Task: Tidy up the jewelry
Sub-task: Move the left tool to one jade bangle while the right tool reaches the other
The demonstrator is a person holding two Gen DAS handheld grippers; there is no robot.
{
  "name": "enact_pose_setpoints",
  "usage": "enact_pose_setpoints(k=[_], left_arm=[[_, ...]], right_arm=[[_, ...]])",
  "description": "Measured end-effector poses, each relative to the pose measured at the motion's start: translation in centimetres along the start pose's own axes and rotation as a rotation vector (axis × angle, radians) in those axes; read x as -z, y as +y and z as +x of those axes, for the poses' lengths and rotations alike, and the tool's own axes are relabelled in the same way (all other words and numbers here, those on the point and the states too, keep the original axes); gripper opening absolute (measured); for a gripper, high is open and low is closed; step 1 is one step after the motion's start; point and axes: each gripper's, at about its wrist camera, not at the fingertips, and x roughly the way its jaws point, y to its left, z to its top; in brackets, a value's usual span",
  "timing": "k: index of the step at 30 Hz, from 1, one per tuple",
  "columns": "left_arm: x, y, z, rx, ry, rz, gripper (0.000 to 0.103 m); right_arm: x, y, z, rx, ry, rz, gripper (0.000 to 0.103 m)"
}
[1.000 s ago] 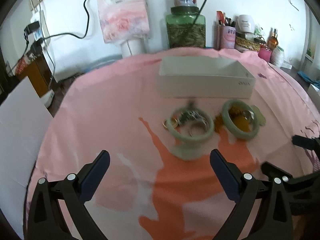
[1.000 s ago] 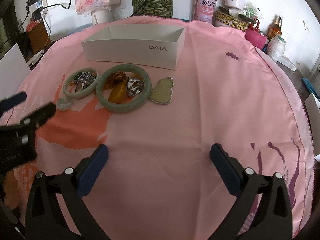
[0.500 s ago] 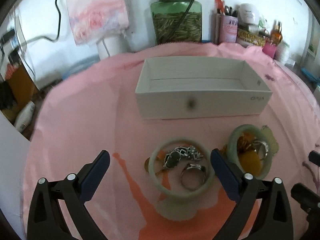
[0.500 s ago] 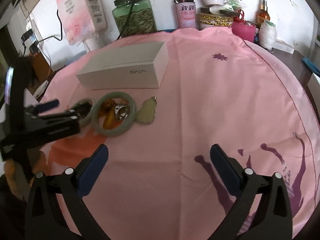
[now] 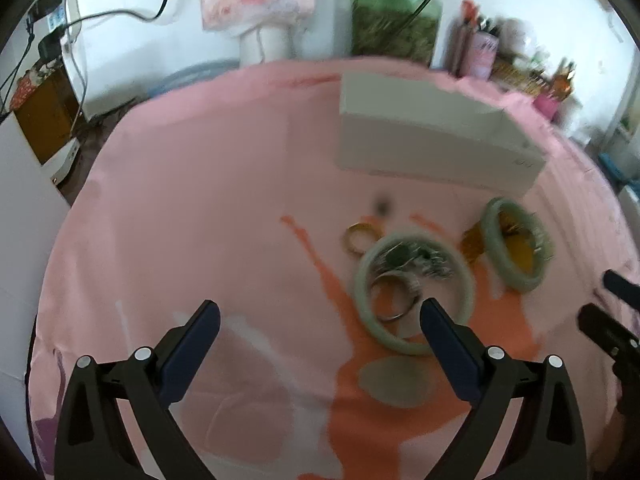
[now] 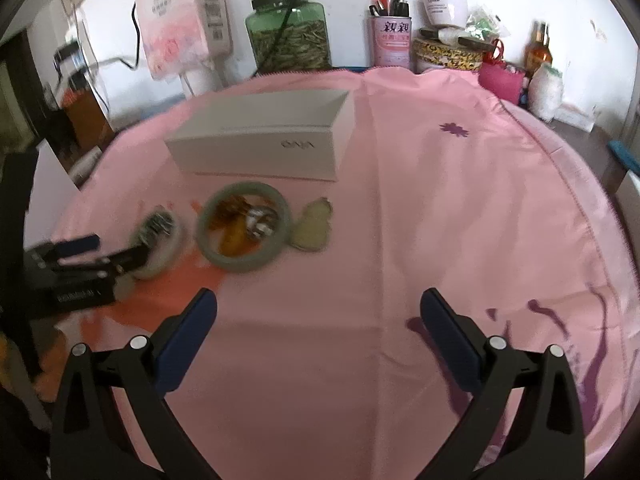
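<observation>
Left hand-held gripper (image 5: pixel 318 314) jaws wide apart, empty; right hand-held gripper (image 6: pixel 318 304) likewise.

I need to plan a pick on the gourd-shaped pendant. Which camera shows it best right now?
The right wrist view. The gourd-shaped pendant lies fully in sight there on the pink cloth, just right of the larger jade bangle, slightly blurred. In the left wrist view, only a blurred sliver may show behind that bangle; I cannot be sure.
</observation>
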Motion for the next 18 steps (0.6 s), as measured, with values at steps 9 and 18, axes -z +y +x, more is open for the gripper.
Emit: enact_pose_setpoints(k=[9,18], left_arm=[[-0.5,-2.3,0.8,0.032,-0.029,0.106,0.098],[-0.9,2.1,2.2,-0.052,0.029,0.014,0.099]], right_arm=[[-5.0,3.7,3.2,-0.033,0.008,-0.069,0.097],[-3.7,0.2,5.1,0.105,0.085,-0.046,0.095]])
